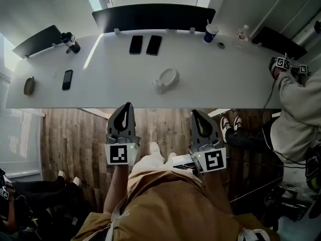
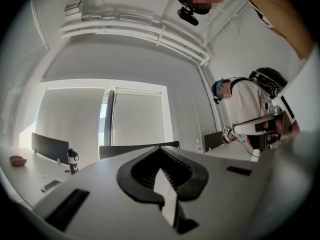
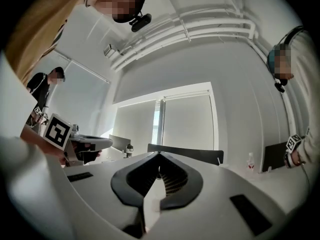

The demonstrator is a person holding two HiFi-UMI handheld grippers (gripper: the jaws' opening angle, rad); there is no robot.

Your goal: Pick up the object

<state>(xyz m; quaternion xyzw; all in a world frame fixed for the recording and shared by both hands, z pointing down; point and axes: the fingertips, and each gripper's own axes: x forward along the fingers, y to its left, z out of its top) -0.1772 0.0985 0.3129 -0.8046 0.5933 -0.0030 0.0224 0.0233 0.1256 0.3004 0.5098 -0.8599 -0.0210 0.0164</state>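
A white, rounded object [image 1: 167, 79] lies near the middle of the long white table [image 1: 110, 84], close to its front edge. Both grippers are held low over the person's lap, short of the table edge and pointing up at it. My left gripper [image 1: 128, 106] is shut with nothing between its jaws, left of and nearer than the white object. My right gripper [image 1: 195, 113] is also shut and empty, right of and nearer than it. In the left gripper view [image 2: 160, 148] and the right gripper view [image 3: 159, 154] the jaws meet at the tips, aimed toward the far wall and window.
Two black phones [image 1: 136, 44] [image 1: 154, 44] lie at the table's back, and a third phone [image 1: 67, 79] at the left. A blue cup [image 1: 211, 33], a dark bottle [image 1: 70, 41], a small bottle [image 1: 243, 32] and a brown object [image 1: 29, 85] also stand there. Another person [image 1: 298, 109] sits at the right.
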